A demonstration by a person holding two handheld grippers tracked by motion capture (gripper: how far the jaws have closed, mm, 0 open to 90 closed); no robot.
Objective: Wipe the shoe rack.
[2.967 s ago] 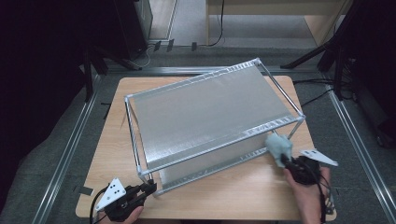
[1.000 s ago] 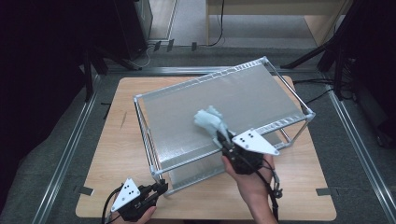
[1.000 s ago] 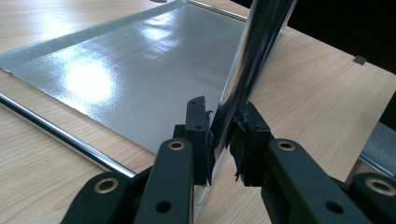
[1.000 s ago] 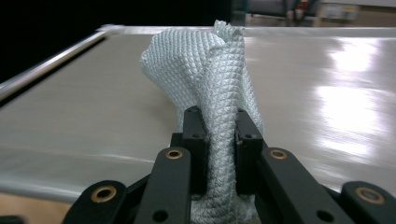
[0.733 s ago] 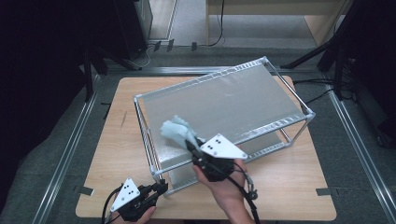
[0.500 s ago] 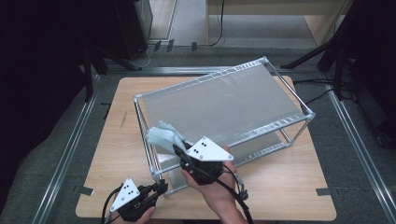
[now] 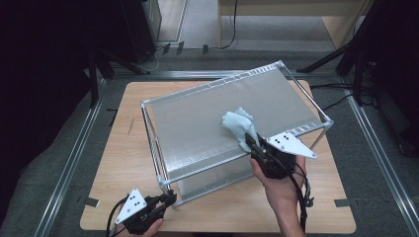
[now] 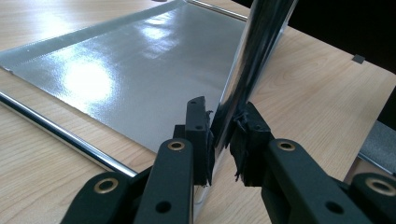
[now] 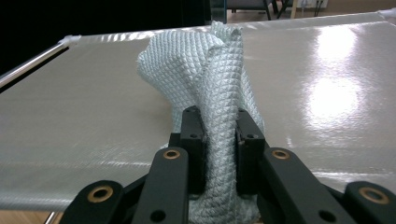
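A person wipes the top of a wire shelf rack (image 7: 232, 123) with a cloth (image 7: 239, 126), one gripper per hand.

The left gripper (image 7: 165, 201) sits at the near-left corner of the rack, low down by the table (image 7: 118, 148). Its jaws are nearly pressed together, pinching the shiny metal corner post (image 8: 254, 56) between the two pads; in the left gripper view the post runs up and away from the pinch, with the lower shelf's silver liner (image 8: 130, 60) lying flat behind it. Likely reason for this hold: it braces the rack so it does not slide or tip while the other hand rubs the top.

The right gripper (image 7: 250, 140) is over the near edge of the top shelf, right of centre, forearm coming in from the bottom of the high view. Its jaws are closed tight on a bunched fold of the pale quilted cloth; in the right gripper view the cloth (image 9: 212, 70) stands up between the pads and flops forward onto the glossy top shelf sheet (image 9: 327, 84). The cloth's loose end touches that sheet, so contact with the surface looks good for wiping. Gripping the cloth as a wad probably keeps it from slipping out during strokes.

Judgement: mid-wipe, top surface partly covered.
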